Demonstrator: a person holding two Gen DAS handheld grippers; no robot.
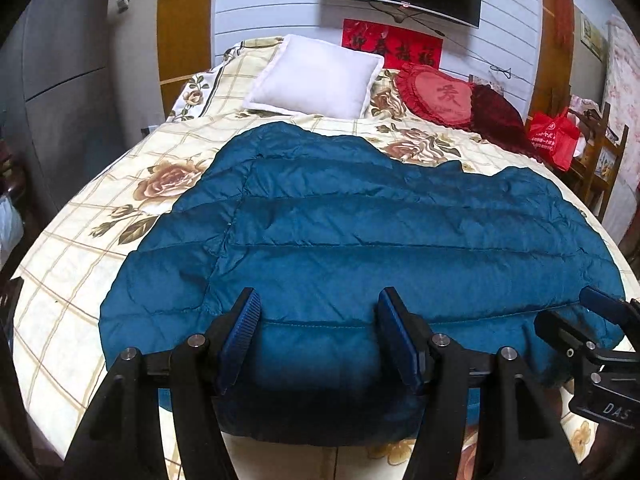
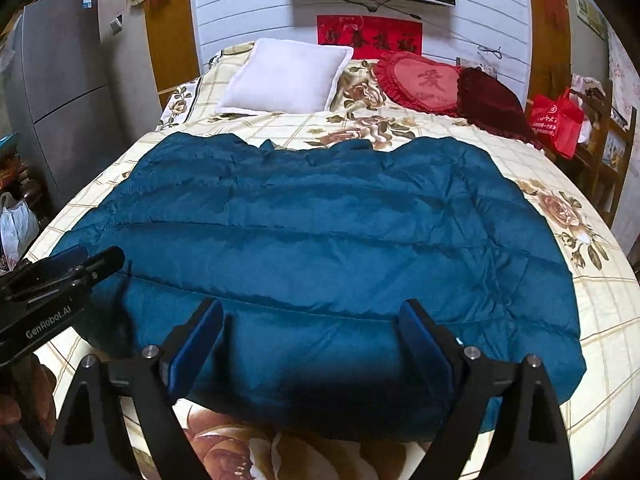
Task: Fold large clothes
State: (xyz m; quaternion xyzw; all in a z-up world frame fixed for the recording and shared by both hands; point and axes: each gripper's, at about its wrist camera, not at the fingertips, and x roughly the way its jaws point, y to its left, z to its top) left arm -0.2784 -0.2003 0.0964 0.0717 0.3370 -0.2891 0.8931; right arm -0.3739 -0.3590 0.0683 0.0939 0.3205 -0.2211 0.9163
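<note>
Left gripper (image 1: 318, 336): we see it released above the blue jacket (image 1: 360, 240).
Right gripper (image 2: 312, 344): released too.
Right view only: grey fridge (image 2: 64, 80), perhaps.

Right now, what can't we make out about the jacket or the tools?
- Jacket near hem: both views, hidden behind the left tool and right tool.
- Jacket front, zipper: lies underneath.
- Sleeves: not distinguishable, fisheye bends the edges.
- Tool contact with the fabric: unclear; both open.
</note>
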